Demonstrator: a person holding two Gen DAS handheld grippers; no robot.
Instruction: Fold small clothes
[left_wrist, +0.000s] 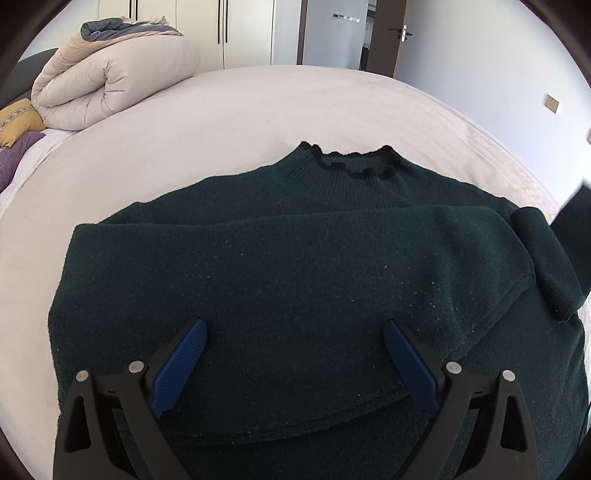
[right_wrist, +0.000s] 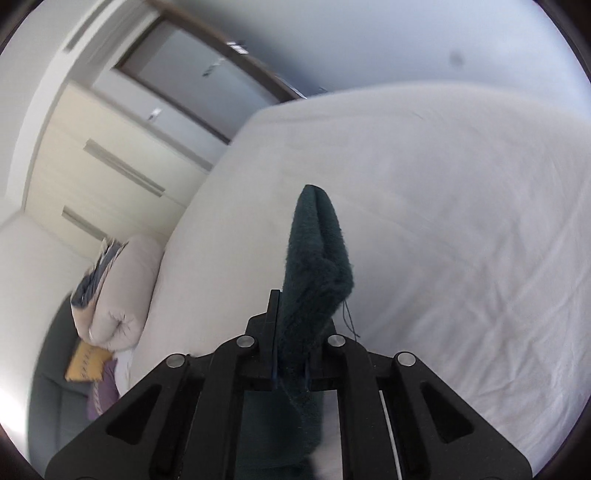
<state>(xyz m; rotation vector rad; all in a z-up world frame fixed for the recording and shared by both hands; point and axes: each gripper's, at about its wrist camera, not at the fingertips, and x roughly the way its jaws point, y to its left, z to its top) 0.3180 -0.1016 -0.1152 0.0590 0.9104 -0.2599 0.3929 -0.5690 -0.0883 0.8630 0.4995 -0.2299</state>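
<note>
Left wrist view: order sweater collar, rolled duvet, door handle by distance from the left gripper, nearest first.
From the left gripper:
1. sweater collar, straight ahead on the bed
2. rolled duvet, far left
3. door handle, back right, beyond the bed

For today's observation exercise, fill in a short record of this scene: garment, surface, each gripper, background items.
garment: dark green sweater, one sleeve folded across its front
surface: bed
left gripper: open above the sweater
right gripper: shut on a sleeve
background: rolled duvet, yellow pillow, wardrobe
</note>
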